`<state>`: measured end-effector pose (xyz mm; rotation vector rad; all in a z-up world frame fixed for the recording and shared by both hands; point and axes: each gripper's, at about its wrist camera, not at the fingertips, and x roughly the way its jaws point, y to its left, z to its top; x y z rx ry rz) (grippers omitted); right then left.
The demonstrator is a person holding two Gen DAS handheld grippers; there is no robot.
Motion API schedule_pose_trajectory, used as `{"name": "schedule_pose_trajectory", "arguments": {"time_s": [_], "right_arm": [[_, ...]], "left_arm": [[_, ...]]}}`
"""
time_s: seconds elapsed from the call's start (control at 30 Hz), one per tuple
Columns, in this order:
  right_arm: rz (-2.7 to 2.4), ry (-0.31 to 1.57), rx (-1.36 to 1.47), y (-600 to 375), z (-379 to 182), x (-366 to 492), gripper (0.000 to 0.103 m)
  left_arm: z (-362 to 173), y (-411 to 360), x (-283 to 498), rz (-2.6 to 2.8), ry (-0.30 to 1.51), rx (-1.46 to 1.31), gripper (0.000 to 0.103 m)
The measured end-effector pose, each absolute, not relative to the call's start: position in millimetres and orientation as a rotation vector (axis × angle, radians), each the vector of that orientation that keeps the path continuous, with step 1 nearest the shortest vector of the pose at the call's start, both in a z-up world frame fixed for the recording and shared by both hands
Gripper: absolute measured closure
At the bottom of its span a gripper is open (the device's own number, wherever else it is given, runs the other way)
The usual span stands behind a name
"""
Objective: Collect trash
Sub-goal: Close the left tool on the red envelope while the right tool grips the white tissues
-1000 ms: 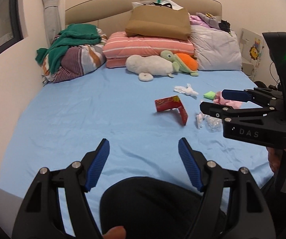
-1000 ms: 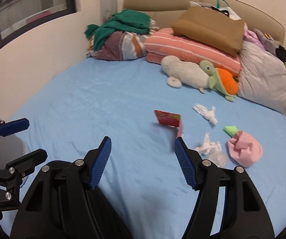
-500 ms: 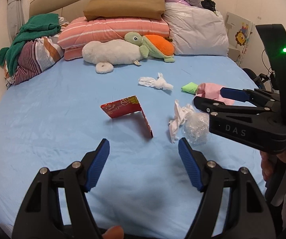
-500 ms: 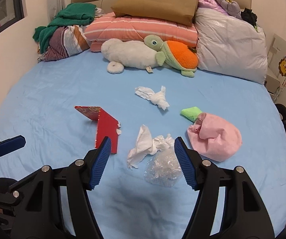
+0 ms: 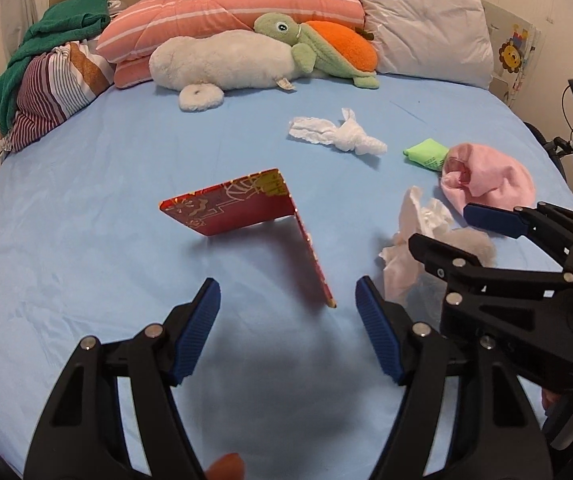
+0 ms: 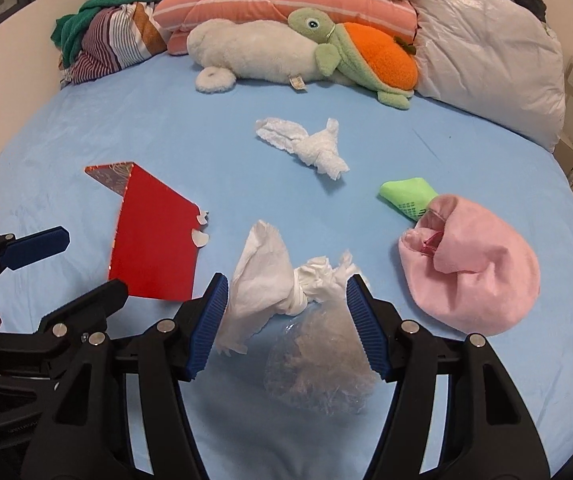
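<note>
A folded red card stands on the blue bed sheet; it also shows in the right wrist view. My left gripper is open just short of its near edge. A crumpled white tissue and a clear plastic wrapper lie together; my right gripper is open with its fingertips either side of them. The right gripper also shows in the left wrist view. A second twisted tissue lies farther back.
A pink cloth and a green sock lie to the right. A white plush, a turtle plush, pillows and a clothes pile line the headboard. The bed edge is at right.
Both grippers have moved forward over the bed. The left has closed in on the red card, the right on the tissue and wrapper. Both stay open.
</note>
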<state>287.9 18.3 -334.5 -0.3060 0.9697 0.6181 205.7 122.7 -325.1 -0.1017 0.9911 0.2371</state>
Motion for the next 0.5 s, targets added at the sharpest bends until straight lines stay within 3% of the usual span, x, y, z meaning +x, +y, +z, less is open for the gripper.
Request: {"name": "schedule_pose_trajectory", "arguments": {"time_s": [0.13,0.2,0.37,0.5], "right_arm": [[0.614,0.999,-0.349,24.5,-350.8,292.4,0.058],[0.613,1.011,-0.359,25.9,-355.9,294.7,0.073],[0.624,1.027,-0.355,26.2,-360.3,297.3,0.095],[0.64,1.009,-0.341,27.1,-354.2,294.7,0.098]], "left_arm": [[-344.2,128.3,217.1,0.199,1.044,-0.139,0.069],[-349.6,130.8,221.3,0.175,1.054,-0.165,0.087],[-353.2,129.1,223.8,0.138,1.032,-0.165,0.094],[-351.9,129.3,223.3,0.133,1.024,-0.179,0.096]]}}
